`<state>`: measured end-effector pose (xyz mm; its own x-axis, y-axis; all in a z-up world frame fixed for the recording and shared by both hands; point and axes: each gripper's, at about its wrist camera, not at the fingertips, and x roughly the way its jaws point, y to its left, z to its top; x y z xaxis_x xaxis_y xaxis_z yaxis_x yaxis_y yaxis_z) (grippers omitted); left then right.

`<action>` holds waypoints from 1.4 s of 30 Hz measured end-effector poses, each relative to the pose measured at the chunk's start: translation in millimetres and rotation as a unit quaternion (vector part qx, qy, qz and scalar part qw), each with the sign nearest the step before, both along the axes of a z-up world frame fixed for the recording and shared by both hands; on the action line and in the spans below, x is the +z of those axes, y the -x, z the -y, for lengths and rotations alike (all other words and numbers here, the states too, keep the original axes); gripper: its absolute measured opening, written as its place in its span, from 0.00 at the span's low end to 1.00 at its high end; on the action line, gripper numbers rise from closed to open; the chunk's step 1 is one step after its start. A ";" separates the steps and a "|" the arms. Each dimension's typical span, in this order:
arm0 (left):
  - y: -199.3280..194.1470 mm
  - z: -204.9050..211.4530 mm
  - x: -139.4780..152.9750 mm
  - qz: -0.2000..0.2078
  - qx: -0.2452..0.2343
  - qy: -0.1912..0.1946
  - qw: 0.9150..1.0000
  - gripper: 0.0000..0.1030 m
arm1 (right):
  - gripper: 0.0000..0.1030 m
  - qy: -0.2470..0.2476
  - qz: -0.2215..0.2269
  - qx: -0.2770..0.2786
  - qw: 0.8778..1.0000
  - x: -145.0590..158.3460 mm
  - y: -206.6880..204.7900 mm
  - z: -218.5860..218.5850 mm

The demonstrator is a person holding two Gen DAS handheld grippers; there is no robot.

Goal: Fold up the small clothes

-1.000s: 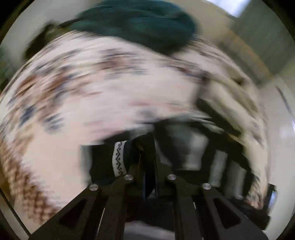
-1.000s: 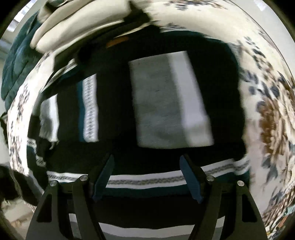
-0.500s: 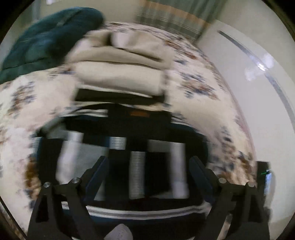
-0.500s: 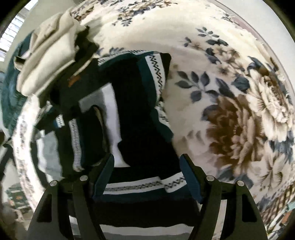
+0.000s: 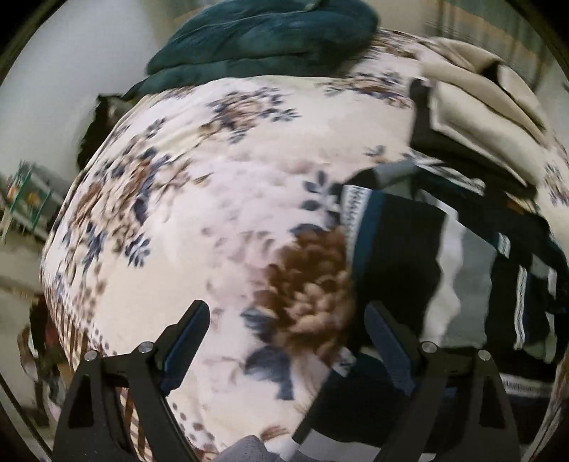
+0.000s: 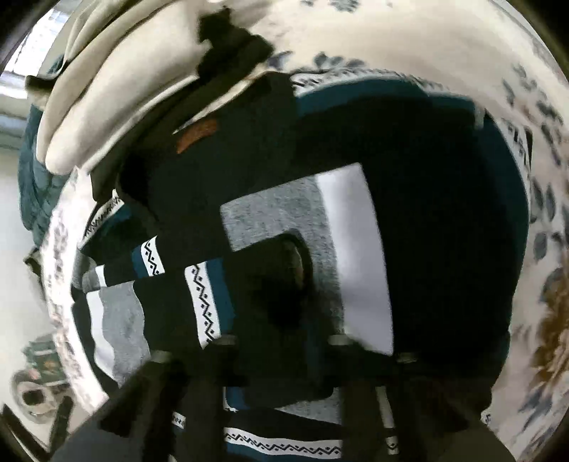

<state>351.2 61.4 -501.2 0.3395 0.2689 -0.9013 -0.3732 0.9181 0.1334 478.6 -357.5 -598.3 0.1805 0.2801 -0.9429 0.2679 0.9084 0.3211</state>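
Observation:
A dark patterned sweater (image 6: pixel 426 220) with grey, white and teal bands lies on a floral bedspread (image 5: pixel 220 199). In the left wrist view the sweater (image 5: pixel 462 270) is at the right. My left gripper (image 5: pixel 284 341) is open and empty above the bedspread, its right finger by the sweater's edge. My right gripper (image 6: pixel 277 341) looks shut on a dark fold of the sweater, low over its middle; the fingers are blurred and partly hidden by cloth.
A stack of folded beige and black clothes (image 5: pixel 476 99) lies just beyond the sweater, also in the right wrist view (image 6: pixel 117 92). A dark teal blanket (image 5: pixel 270 32) is piled at the far end of the bed. Floor clutter (image 6: pixel 39 376) shows beside the bed.
My left gripper let go of the sweater, opened, and swung left over the bare bedspread. My right gripper, open before, has closed on a fold of the sweater.

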 end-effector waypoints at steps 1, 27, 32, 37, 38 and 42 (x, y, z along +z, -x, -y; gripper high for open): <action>-1.2 -3.7 -1.0 0.003 0.012 0.004 1.000 0.86 | 0.06 0.008 0.015 0.006 1.000 8.2 1.4 -4.0; -172.1 62.6 -75.9 -0.040 -0.116 0.002 0.992 0.86 | 0.38 0.112 -0.033 -0.110 0.987 34.4 16.3 135.2; -174.6 60.2 -77.0 -0.041 -0.135 0.000 0.990 0.86 | 0.62 0.035 0.004 -0.141 0.989 50.8 22.8 142.3; -179.0 57.4 -76.8 -0.044 -0.137 0.010 0.990 0.86 | 0.05 -0.011 -0.042 -0.129 0.991 27.0 6.9 129.2; -179.6 57.0 -75.9 -0.043 -0.136 0.011 0.990 0.86 | 0.06 -0.002 -0.033 -0.121 0.992 32.0 3.9 125.0; -182.5 52.3 -69.9 -0.035 -0.135 0.017 0.990 0.86 | 0.05 -0.006 0.094 -0.090 0.991 91.0 6.8 106.8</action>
